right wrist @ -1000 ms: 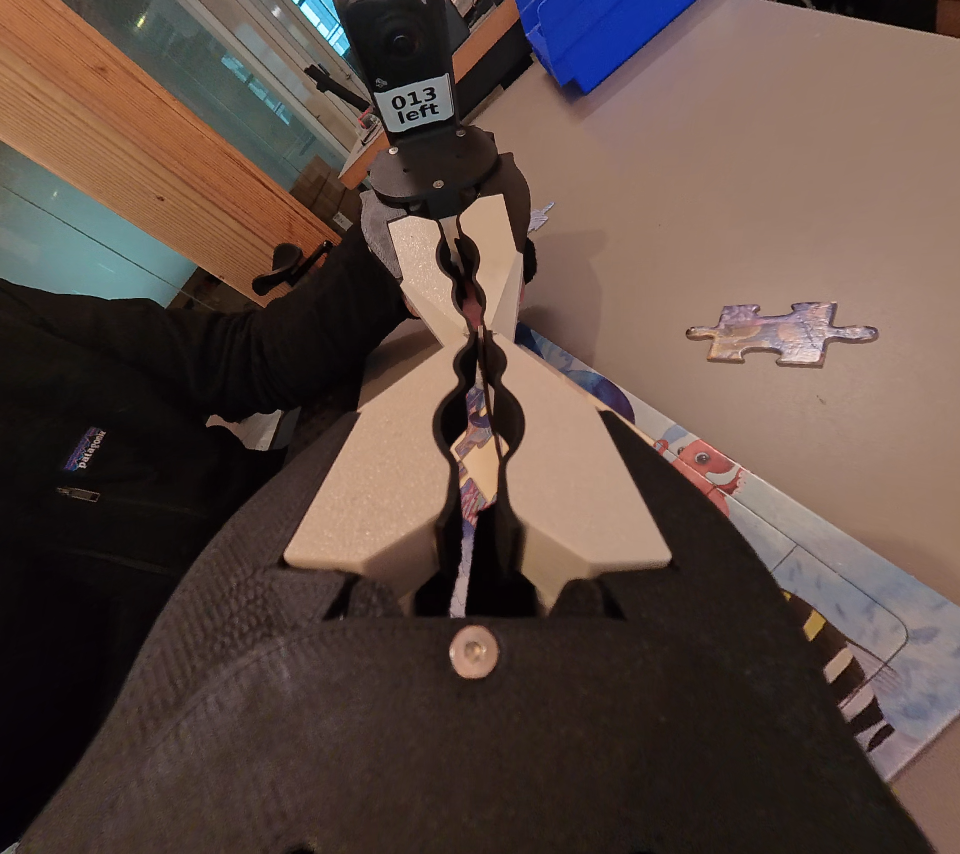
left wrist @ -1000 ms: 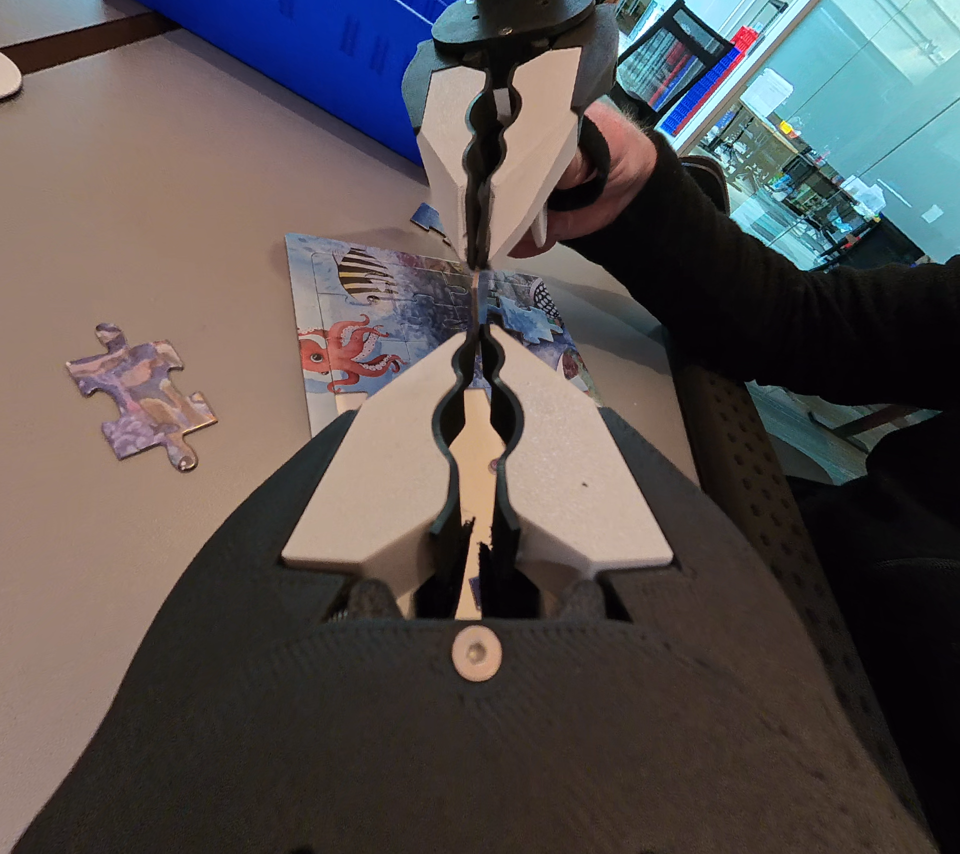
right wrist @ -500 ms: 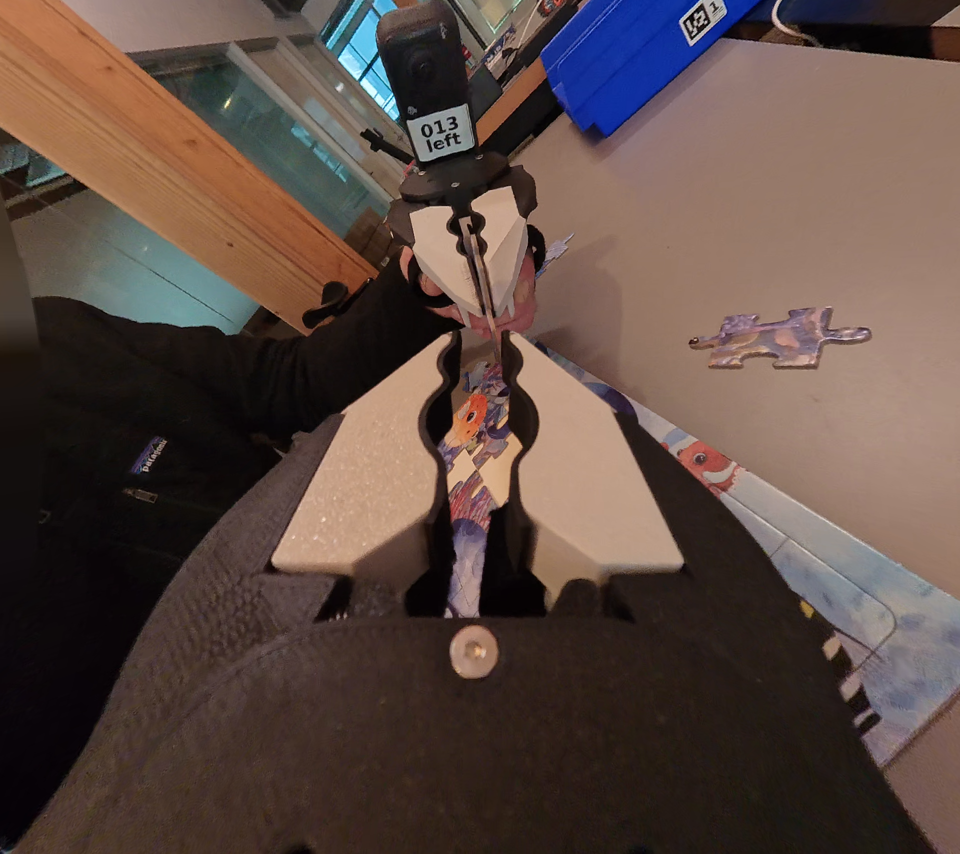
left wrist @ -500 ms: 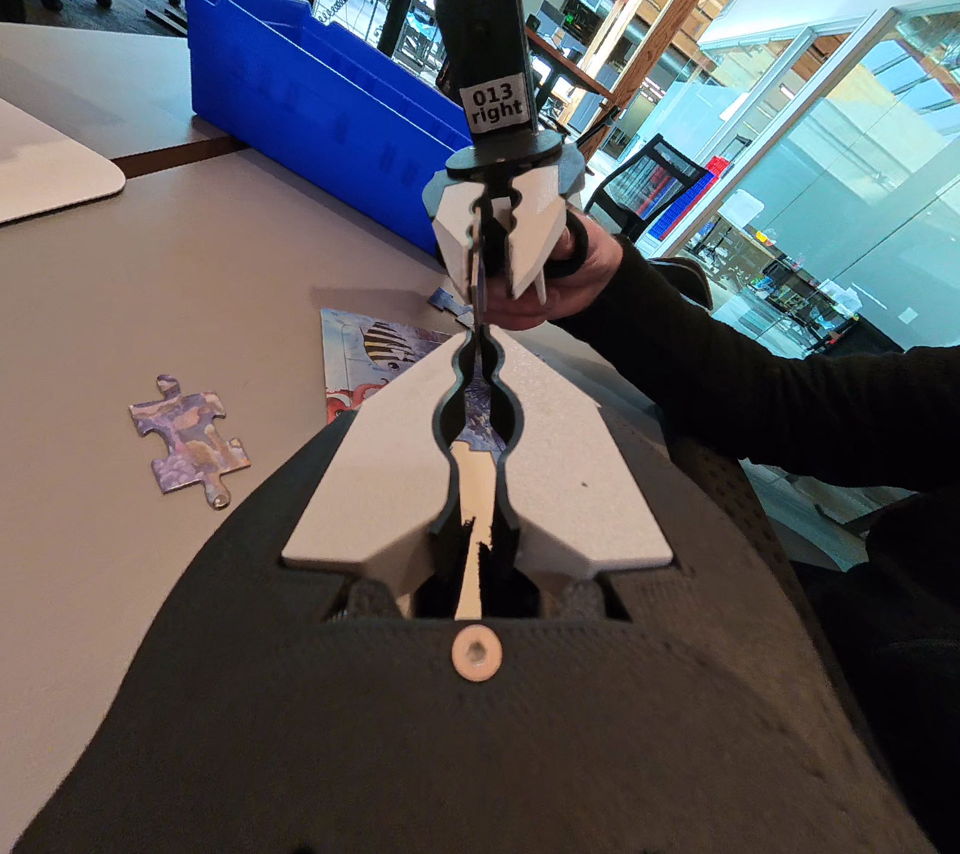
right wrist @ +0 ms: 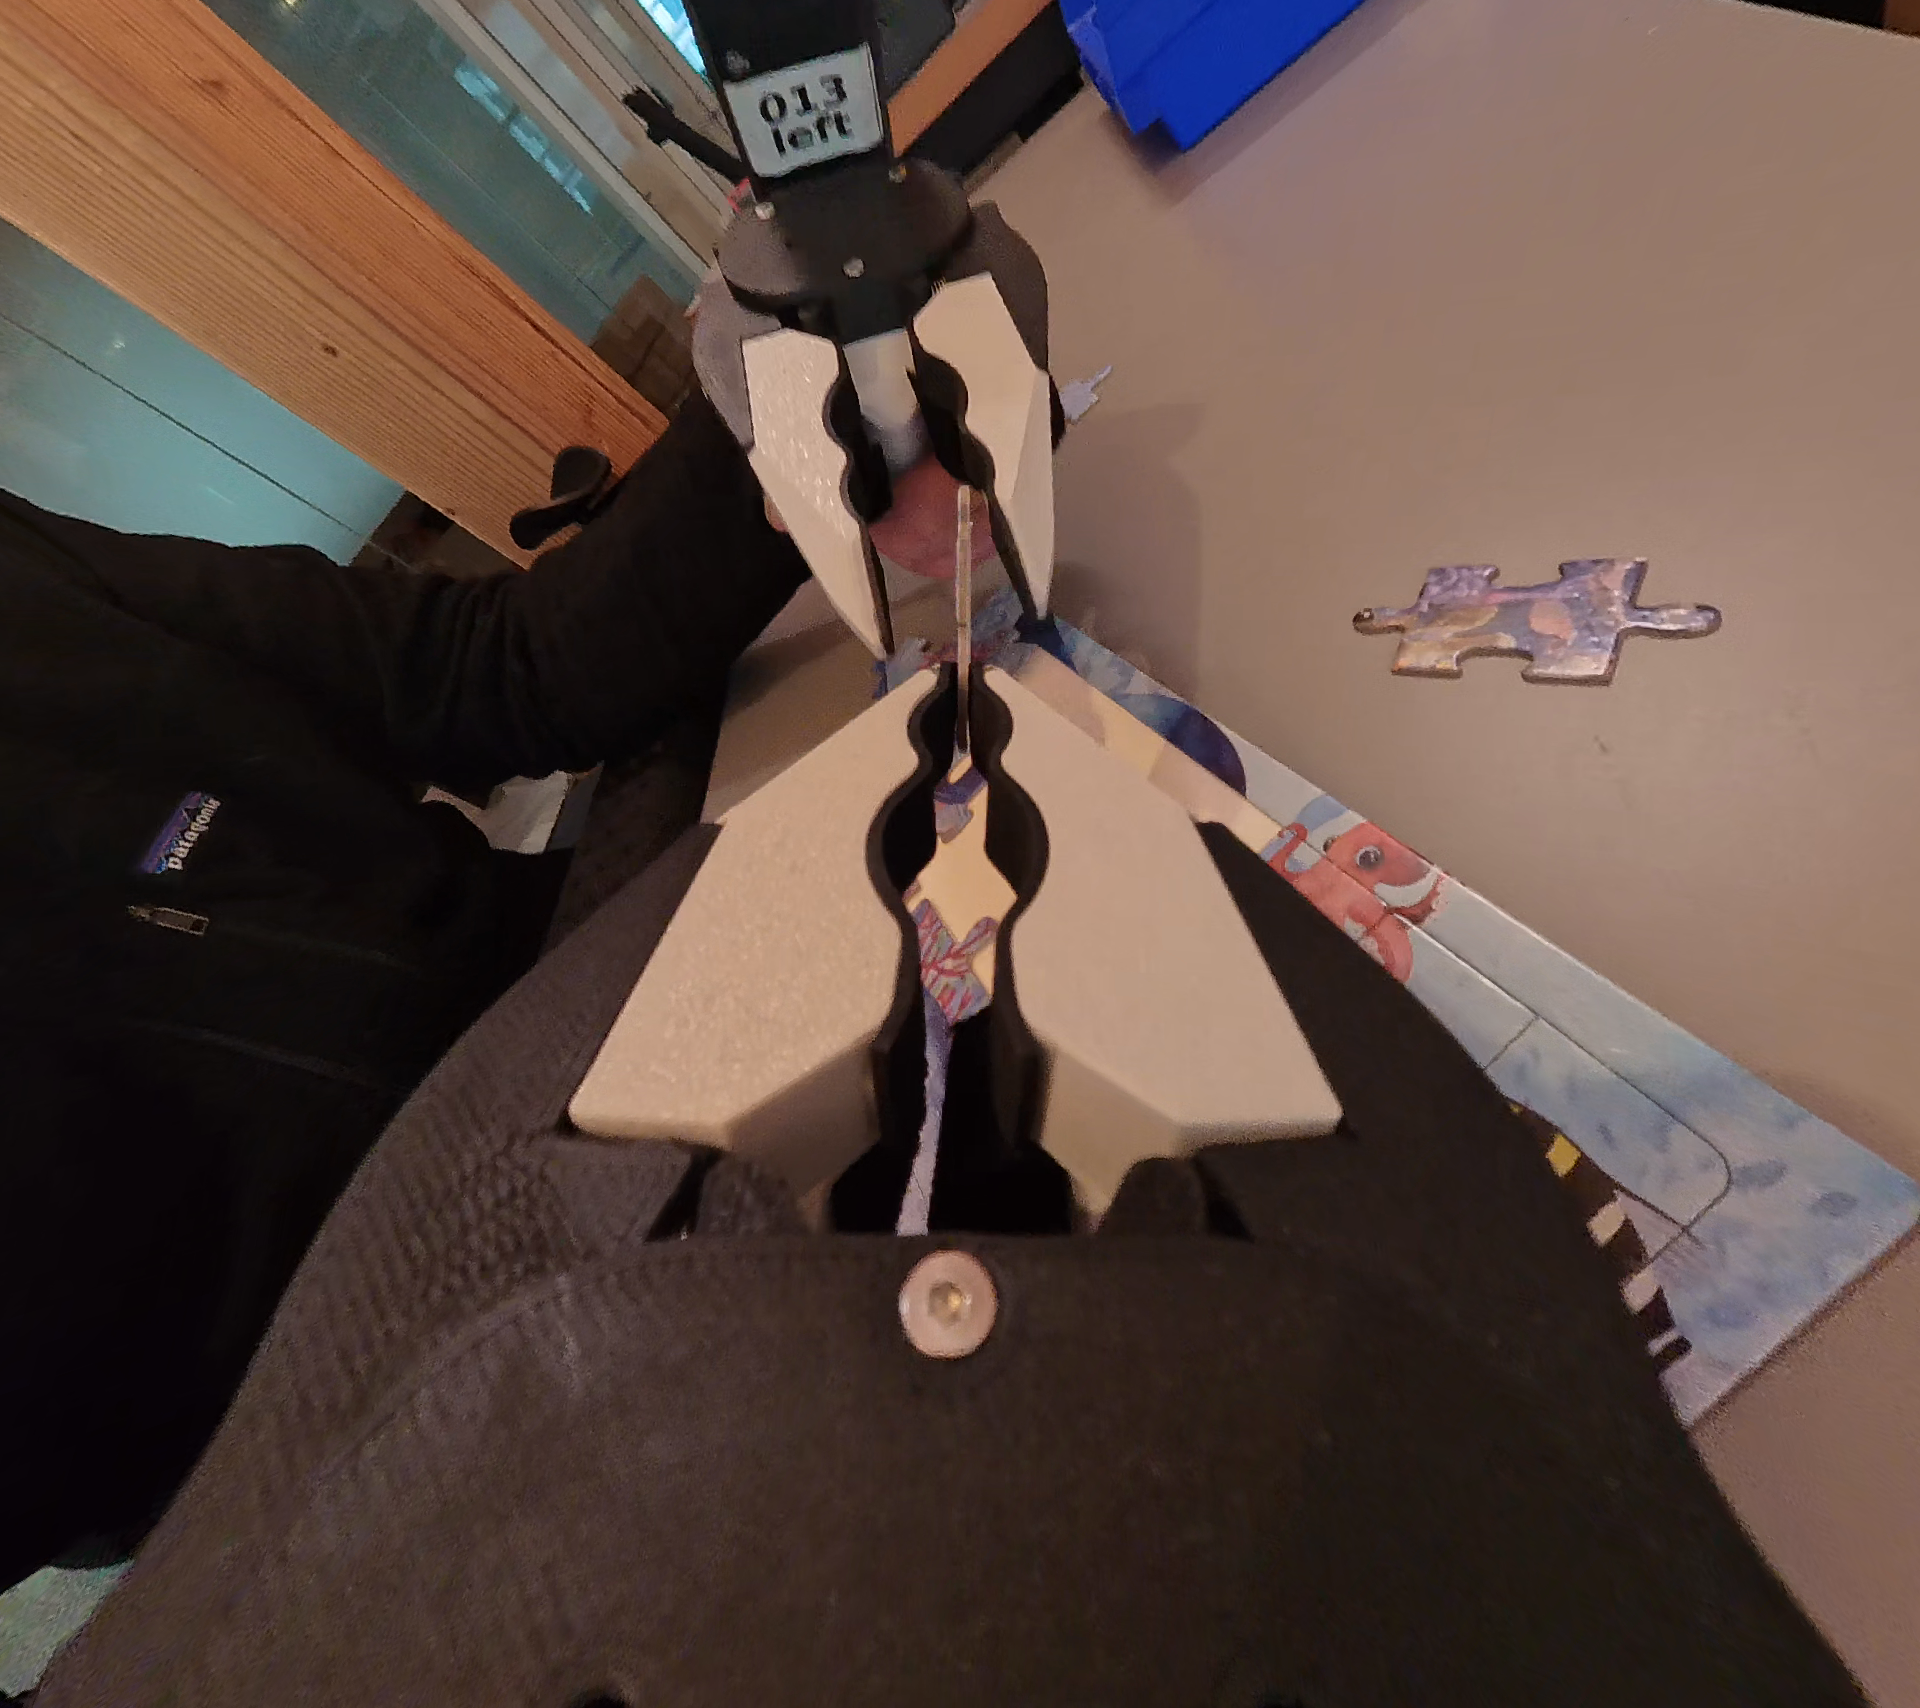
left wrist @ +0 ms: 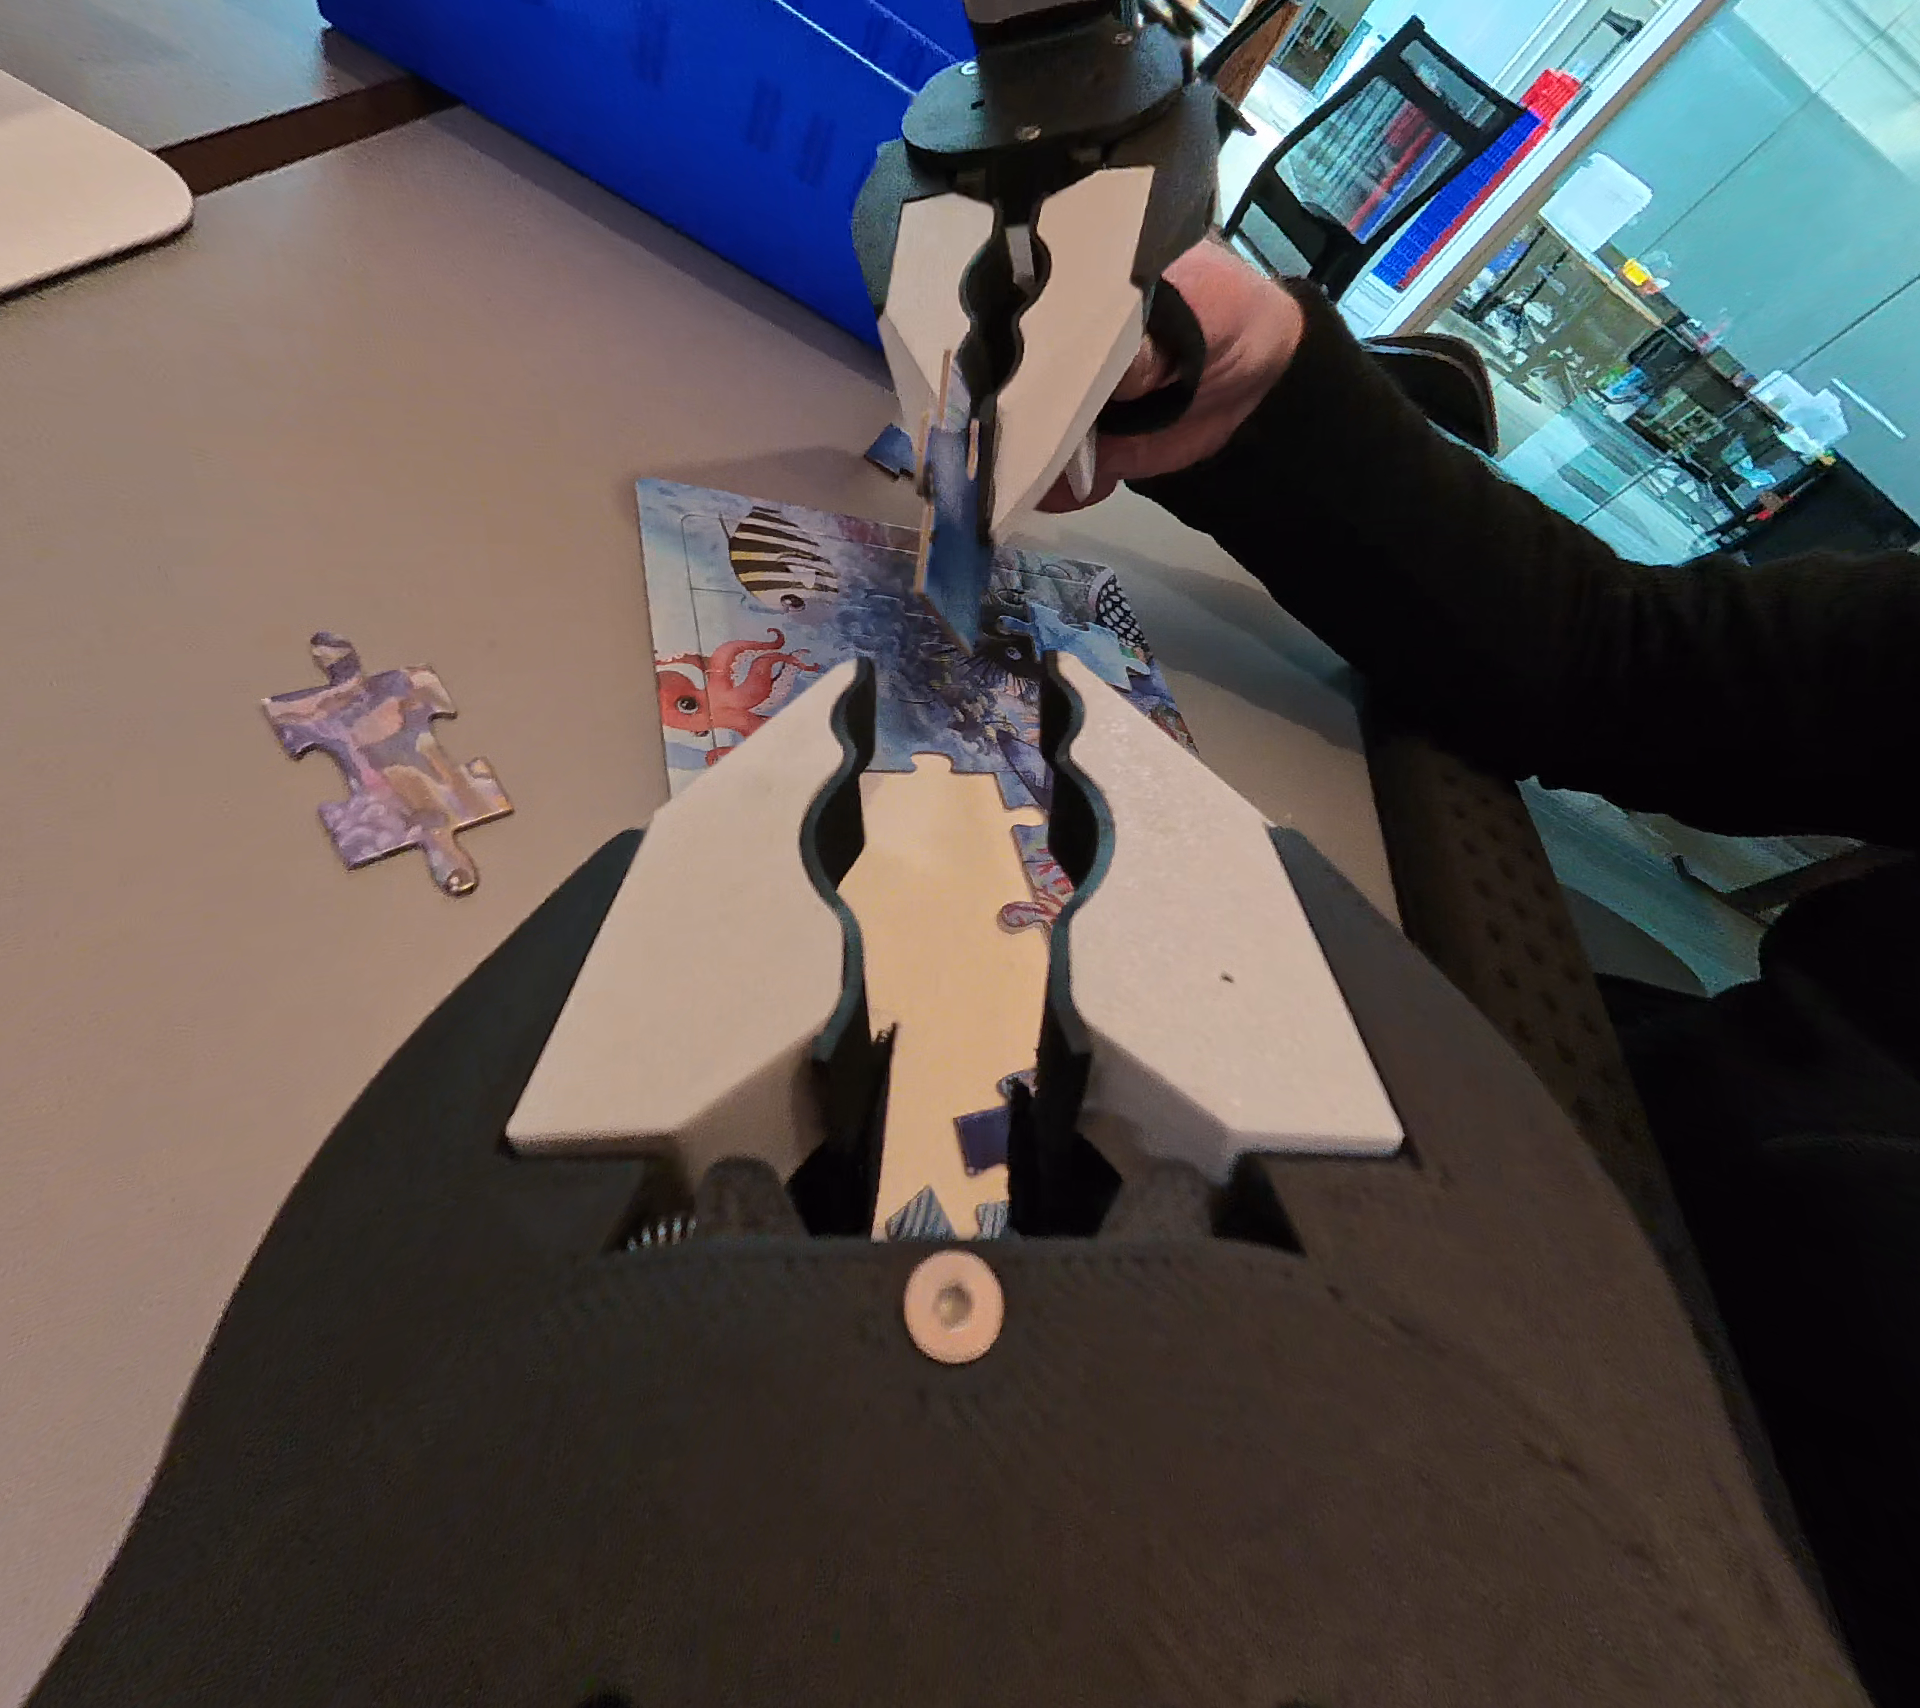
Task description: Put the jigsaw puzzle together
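Left gripper (left wrist: pixel 954 682) parted, right gripper (right wrist: pixel 961 692) pinched closed (tips facing)

Worktop (left wrist: pixel 436 370): grey, matt, with a dark seam towards the far side.
Blue bin (left wrist: pixel 644 17): large plastic one at the worktop's far edge; a square-coded sticker on its end in the right wrist view.
Glass partitions (left wrist: pixel 1714 100): tall panes in pale frames, daylight behind.
Timber: a wooden beam (right wrist: pixel 260 204) crosses in front of teal glass.
Chair (left wrist: pixel 1361 162): black frame, stands by the glass.
Mesh chair back (left wrist: pixel 1475 910): dark, beside the worktop edge.
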`<state>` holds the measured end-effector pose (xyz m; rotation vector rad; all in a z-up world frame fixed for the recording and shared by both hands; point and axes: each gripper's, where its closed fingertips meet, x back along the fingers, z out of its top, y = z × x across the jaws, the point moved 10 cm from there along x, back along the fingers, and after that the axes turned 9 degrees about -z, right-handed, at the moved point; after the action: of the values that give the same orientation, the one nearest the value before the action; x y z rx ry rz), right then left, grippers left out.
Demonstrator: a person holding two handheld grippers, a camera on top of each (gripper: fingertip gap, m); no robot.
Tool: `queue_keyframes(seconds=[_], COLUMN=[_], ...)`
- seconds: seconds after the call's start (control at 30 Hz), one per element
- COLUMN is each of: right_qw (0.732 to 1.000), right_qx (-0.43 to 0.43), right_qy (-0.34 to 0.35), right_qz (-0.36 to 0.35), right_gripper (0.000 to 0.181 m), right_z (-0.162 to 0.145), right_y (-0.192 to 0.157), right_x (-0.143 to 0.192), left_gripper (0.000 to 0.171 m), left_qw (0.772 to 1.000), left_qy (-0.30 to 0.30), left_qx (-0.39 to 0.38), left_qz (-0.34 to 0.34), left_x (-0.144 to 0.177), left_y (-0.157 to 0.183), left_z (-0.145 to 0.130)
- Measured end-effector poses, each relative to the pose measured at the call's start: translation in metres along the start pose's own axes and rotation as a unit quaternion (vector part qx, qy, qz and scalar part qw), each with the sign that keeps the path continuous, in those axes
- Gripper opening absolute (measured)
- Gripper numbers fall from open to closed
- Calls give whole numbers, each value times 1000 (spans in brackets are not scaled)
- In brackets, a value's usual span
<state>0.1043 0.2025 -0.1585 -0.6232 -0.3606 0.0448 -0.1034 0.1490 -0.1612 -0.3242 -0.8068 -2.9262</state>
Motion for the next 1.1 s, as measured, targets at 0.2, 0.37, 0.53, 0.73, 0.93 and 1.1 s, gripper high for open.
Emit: queue_keyframes(seconds=[0.2,0.37,0.53,0.73,0.93,1.1], right_qw=[998,991,986,983,981,980], right_qx=[17,20,21,25,25,16], right_qy=[-66,-128,-164,-179,-191,-195], right_qz=[-14,-15,-19,-21,-34,-39], right_gripper=[0,0,0,0,0,0], right_z=[-8,-18,-25,-27,-30,-32], right_y=[-3,-5,-5,-5,-2,2], right_x=[-11,-21,-23,-20,-17,-16], left_gripper=[28,10,1,0,0,0], left_qw=[1000,998,996,995,993,991], left_qy=[11,-41,-67,-82,-104,-119], left_qx=[-16,-40,-47,-50,-51,-44], left_qz=[22,27,25,25,31,32], left_x=[9,-6,-19,-24,-30,-35], left_y=[1,6,6,7,6,5], left_z=[4,-1,-6,-9,-13,-16])
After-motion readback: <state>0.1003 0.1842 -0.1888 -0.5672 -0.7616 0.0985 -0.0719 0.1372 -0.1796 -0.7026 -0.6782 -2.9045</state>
